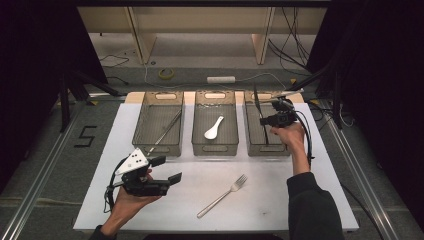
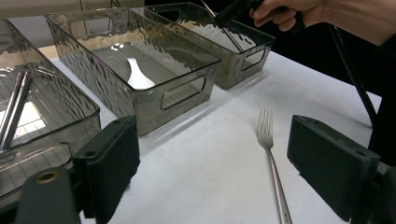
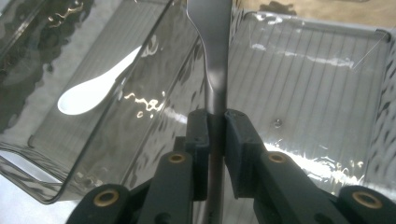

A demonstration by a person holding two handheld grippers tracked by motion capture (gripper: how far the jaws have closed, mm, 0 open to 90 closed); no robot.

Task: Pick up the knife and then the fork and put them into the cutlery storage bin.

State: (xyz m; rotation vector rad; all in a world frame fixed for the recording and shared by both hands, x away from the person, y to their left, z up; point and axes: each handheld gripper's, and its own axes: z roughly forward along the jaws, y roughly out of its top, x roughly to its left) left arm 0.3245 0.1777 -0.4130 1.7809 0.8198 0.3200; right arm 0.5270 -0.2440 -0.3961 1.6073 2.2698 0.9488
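Smoked translucent plastic: three rectangular bins stand in a row along the far edge of the white table surface (image 1: 125, 170). The left bin (image 1: 159, 123) holds long thin metal rods (image 1: 165, 131), lying diagonally; what kind of utensil they are cannot be told. The middle bin (image 1: 215, 122) holds a white ceramic soup spoon (image 1: 213, 128), bowl toward the near end. The right bin (image 1: 264, 129) sits by the far right corner.

Right gripper (image 3: 215, 122): jaws pressed together on a flat silver metal utensil (image 3: 214, 46), pinched by its narrow neck. The piece stands near upright over the right bin, just beside the wall nearest the middle bin; in the high view its dark shaft runs down into that bin. Whether its lower end touches the bin floor cannot be told. The person's right hand (image 1: 290, 136) holds the gripper above the bin's near half.

Left gripper (image 1: 167, 170): jaws spread wide, nothing between them, held low by the left hand (image 1: 131, 200) near the front left corner of the surface, pointing toward the right.

A silver metal fork (image 1: 222, 196) lies flat on the bare surface near the front edge, about mid-width, tines toward the far right, apart from both grippers. In the left gripper view it lies between the open jaws but farther off.
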